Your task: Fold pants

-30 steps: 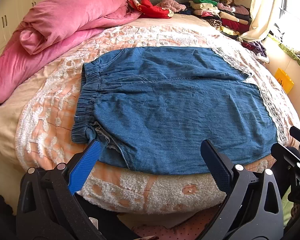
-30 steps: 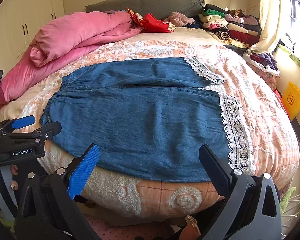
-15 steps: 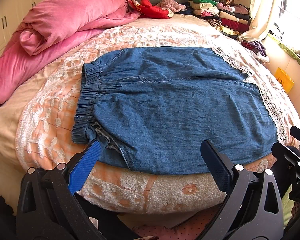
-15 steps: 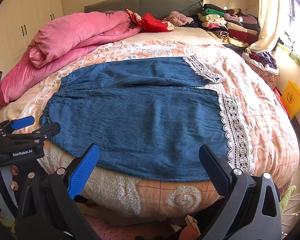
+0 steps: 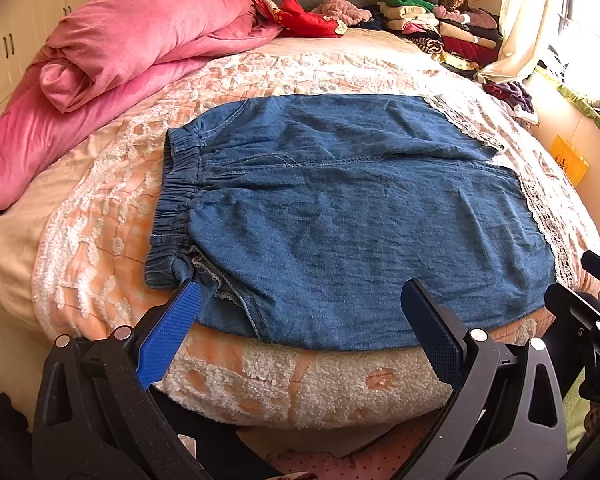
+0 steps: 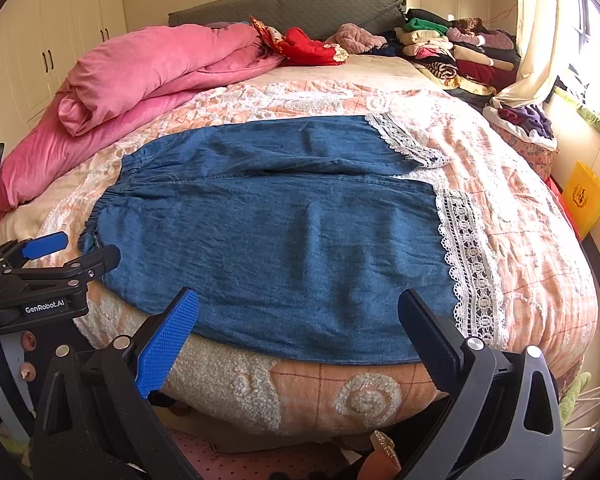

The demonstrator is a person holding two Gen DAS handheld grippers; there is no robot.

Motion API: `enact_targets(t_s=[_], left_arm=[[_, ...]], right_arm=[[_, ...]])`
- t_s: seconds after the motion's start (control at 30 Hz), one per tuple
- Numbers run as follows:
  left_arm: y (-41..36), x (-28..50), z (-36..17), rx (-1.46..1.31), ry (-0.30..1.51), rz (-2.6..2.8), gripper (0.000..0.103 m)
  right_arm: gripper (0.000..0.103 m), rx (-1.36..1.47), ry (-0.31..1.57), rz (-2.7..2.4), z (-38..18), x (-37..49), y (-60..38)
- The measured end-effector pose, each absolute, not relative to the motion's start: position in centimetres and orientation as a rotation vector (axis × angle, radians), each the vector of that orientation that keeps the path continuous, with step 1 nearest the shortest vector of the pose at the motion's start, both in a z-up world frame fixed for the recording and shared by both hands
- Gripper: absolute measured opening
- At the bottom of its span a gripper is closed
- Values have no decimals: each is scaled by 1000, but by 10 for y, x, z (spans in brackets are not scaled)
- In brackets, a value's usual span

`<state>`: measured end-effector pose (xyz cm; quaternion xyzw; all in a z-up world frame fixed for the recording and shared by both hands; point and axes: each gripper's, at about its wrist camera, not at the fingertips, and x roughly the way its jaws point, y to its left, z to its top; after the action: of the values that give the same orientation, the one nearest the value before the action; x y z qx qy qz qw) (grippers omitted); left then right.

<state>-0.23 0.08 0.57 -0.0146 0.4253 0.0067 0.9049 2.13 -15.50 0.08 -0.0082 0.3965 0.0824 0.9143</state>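
Pants (image 5: 340, 216) blue denim, flat; lace-trimmed hems

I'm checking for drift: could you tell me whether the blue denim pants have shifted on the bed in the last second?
No: the blue denim pants sit unchanged against the pink duvet.

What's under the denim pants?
The denim pants lie flat on a peach-and-white textured bedspread, which shows on all sides. Anything beneath the fabric itself is covered; both tongs are open and hold nothing.

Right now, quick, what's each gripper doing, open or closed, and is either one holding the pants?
Left gripper: open, holding nothing, at the near edge of the denim pants.
Right gripper: open, holding nothing.
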Motion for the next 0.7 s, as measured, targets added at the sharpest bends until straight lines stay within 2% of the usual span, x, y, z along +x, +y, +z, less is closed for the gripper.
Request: enact_targets(t_s=[0.7], left_arm=[[11, 5, 6, -27, 873, 25, 94]], right_arm=[[99, -52, 816, 180, -1, 33, -146]])
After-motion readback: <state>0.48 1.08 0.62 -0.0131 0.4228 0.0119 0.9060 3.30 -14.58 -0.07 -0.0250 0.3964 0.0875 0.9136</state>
